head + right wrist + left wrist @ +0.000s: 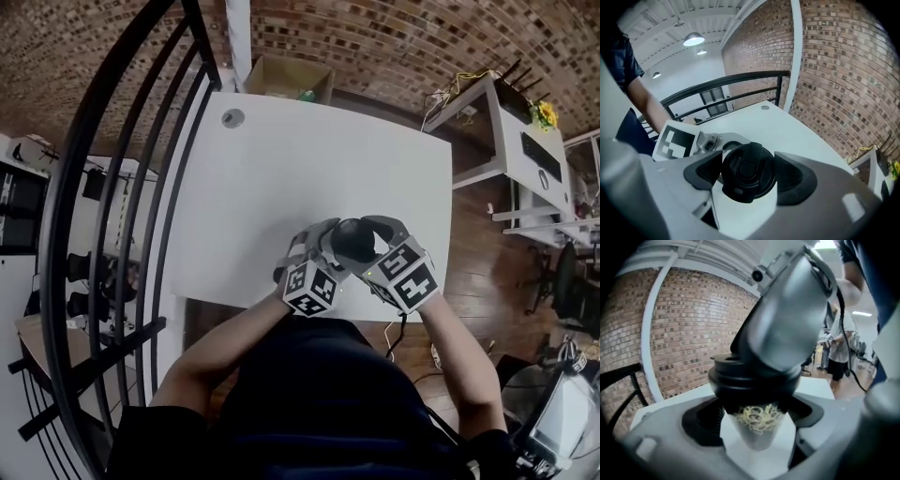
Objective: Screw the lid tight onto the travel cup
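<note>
Head view, hidden: only the dark lid (354, 239) shows, from on top. The cup (757, 427) body is buried under it and the grippers.
Head view, where: at the near edge of the white table (309, 159), with the left gripper (319, 246) and right gripper (382, 234) on either side. Can't tell if it's resting on the table.
Head view, room: brick wall (394, 37) past the table, black railing (58, 234) on the left, wood floor (473, 244) on the right.
Left gripper view, jaws: spread wide around the cup just under the lid, pads right beside it, no squeeze that I can see.
Left gripper view, blocked: the right gripper's grey body covers the lid top and lots of the room.
Right gripper view, jaws: pinching the lid by its rim, both pads on it.
Right gripper view, hidden: cup body is out of sight below the lid. Ceiling lamps (693, 39) overhead.
</note>
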Tool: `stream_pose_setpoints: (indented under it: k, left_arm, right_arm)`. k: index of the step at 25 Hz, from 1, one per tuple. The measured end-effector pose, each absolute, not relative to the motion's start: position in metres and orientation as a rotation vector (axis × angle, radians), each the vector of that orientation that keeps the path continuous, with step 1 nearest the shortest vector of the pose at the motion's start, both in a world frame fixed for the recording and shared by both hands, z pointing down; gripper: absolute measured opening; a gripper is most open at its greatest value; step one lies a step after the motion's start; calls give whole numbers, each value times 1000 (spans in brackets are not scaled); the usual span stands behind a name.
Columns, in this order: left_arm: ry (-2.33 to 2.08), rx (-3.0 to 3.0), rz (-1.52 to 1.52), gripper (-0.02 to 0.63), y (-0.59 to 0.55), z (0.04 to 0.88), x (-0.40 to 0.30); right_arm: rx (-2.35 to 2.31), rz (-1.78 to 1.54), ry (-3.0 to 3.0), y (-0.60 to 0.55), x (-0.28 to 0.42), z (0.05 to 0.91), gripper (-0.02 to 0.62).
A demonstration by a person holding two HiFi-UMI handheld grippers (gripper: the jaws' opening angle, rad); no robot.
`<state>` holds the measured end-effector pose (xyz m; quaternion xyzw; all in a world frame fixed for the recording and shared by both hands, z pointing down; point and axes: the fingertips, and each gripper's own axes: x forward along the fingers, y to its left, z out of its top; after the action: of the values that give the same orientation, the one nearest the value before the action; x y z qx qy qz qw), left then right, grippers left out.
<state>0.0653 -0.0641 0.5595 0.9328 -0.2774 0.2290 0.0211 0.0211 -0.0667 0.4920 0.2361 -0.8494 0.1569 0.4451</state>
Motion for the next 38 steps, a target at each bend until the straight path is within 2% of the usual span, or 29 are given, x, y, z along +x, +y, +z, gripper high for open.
stream_pose_setpoints:
  k: [2,7,10,16,19,29,32,38]
  left_arm:
    - [-667,2966,763,448,-61,562,61]
    - [-228,3035,947,456,-55,570,58]
    - [-293,3012,943,407,-56,570,61]
    - [-796,2868,811,402,-65,568,60]
    - [-891,2801,789,402,-64,568,58]
    - [-213,3079,1057,403,-54,573,57]
    - [-348,3041,978,393,-56,572,57]
    - [-867,2857,825,387,-59,570,51]
  right_arm:
    - [455,332,-2131,-64,17,491,351]
    - [21,126,-2172,-52,5,486,350]
    - [32,148,-2155,-55,5,486,350]
    - [468,441,-2168,-72,18,489,336]
    - [542,468,-2139,-73,19,489,334]
    - [72,193,-2154,-59,9,483,331]
    - [108,226,-2131,-60,8,483,331]
    - [556,474,-2141,-70,16,486,331]
